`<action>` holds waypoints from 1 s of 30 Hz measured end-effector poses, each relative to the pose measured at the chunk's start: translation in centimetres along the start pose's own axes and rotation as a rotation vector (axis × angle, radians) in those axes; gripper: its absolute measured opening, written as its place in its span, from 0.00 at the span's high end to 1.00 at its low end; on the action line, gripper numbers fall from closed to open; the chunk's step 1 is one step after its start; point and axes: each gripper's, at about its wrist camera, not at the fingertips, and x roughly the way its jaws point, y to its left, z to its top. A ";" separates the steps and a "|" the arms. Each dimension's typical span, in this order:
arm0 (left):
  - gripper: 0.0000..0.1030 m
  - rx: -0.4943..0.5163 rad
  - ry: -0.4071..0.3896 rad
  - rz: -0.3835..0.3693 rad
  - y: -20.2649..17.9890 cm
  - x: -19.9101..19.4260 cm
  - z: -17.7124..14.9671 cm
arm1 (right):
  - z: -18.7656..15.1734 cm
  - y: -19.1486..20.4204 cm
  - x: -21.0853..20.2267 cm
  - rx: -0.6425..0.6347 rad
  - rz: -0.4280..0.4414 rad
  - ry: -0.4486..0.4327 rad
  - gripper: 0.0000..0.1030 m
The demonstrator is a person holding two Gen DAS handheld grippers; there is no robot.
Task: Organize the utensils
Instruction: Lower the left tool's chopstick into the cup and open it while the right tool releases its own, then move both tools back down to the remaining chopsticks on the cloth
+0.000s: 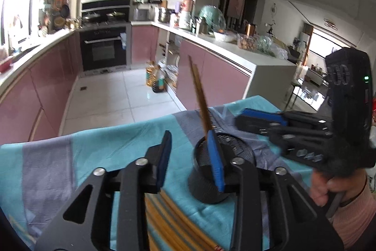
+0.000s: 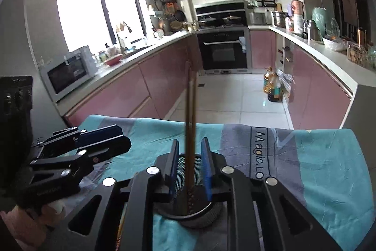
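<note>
Over the bench, right claw (image 2: 189, 168) apart around chopsticks (image 2: 190, 114) in mesh holder (image 2: 202, 215); left claw (image 1: 191, 159) apart — a nudge tips it.

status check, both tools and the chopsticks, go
Left tool open, empty, beside mesh holder. Right tool open around two chopsticks standing in holder. More chopsticks lying on cloth. Nothing blocking.

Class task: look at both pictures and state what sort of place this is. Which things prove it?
A home kitchen, most likely. A built-in oven sits under a stove with pans, a microwave stands on the counter, and pink cabinets line the walls.
</note>
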 end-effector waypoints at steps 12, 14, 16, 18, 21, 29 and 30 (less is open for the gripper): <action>0.59 -0.061 0.113 0.120 6.2 -4.4 -8.4 | -6.3 5.1 -0.3 -0.107 0.146 0.125 0.70; 0.59 -0.079 0.156 0.129 7.0 -4.1 -10.1 | -7.3 5.2 0.8 -0.086 0.152 0.165 0.70; 0.60 -0.087 0.183 0.143 7.3 -3.7 -11.5 | -8.4 5.1 1.7 -0.063 0.156 0.199 0.70; 0.60 -0.104 0.204 0.144 7.7 -3.5 -12.5 | -9.2 5.1 2.3 -0.046 0.151 0.223 0.70; 0.60 -0.117 0.240 0.143 8.0 -2.8 -13.9 | -10.0 5.2 3.2 -0.034 0.138 0.255 0.70; 0.60 -0.104 0.281 0.136 7.0 -1.2 -14.9 | -11.3 5.5 4.6 -0.035 0.097 0.290 0.71; 0.60 -0.101 0.284 0.136 6.9 -1.0 -15.0 | -11.3 5.4 4.7 -0.035 0.094 0.292 0.71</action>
